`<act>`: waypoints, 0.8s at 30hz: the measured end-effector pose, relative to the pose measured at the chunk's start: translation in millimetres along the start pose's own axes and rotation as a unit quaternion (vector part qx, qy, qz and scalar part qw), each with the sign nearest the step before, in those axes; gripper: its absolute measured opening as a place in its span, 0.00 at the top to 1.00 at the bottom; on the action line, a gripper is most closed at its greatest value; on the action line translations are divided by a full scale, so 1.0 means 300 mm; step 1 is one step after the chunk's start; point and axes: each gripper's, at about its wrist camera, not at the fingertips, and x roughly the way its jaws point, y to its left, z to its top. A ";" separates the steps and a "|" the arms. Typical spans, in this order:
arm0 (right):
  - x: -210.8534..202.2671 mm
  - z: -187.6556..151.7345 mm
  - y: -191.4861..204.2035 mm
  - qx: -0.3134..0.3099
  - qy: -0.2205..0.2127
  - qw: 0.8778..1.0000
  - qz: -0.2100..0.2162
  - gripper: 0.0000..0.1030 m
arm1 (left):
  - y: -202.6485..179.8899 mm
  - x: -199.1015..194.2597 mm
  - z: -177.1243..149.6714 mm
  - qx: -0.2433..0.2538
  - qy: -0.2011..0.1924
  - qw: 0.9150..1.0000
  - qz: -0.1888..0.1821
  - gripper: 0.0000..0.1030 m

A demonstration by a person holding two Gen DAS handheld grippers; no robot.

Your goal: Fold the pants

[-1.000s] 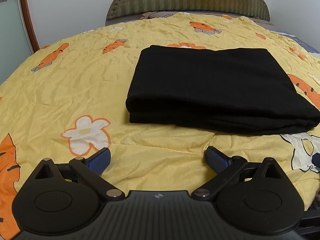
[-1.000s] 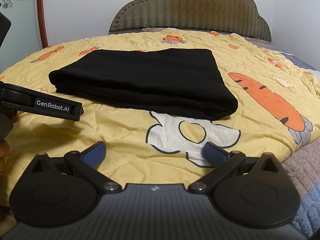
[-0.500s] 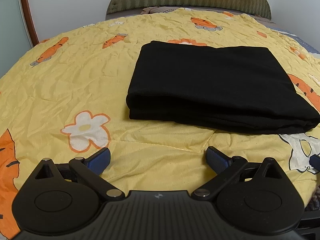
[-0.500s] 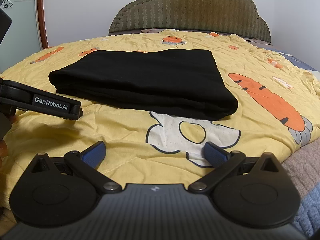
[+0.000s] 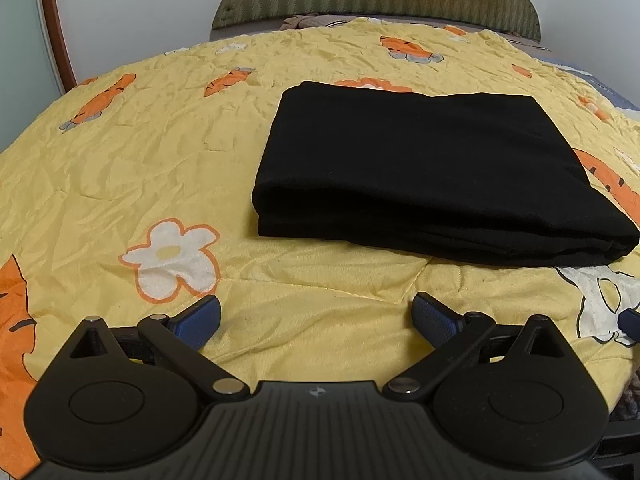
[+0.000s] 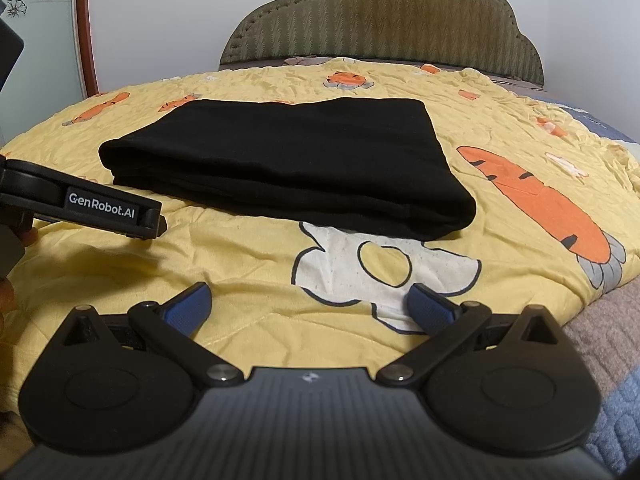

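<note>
Pants (image 5: 432,168), black, lie folded on a yellow carrot-print bedspread (image 5: 140,152); left claw (image 5: 316,316) and right claw (image 6: 308,304) hover near, both wide open and empty.

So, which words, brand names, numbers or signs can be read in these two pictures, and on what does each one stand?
"GenRobot.AI": white letters on the side of the left gripper, seen in the right wrist view.
A small pale logo mark, no letters, on each gripper body: left wrist view, right wrist view.
No text on the black pants or the yellow bedspread.
</note>
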 end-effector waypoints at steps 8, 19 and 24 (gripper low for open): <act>-0.015 0.017 -0.001 0.005 0.010 1.000 -0.006 0.00 | 0.005 -0.010 0.000 0.008 0.002 1.000 -0.005 0.01; -0.121 0.096 0.002 0.030 -0.034 0.998 -0.038 0.00 | 0.012 -0.062 0.007 0.025 -0.014 1.000 -0.009 0.01; -0.126 0.128 0.009 0.023 -0.043 0.998 -0.048 0.00 | 0.016 -0.069 0.042 0.024 -0.022 0.999 -0.009 0.01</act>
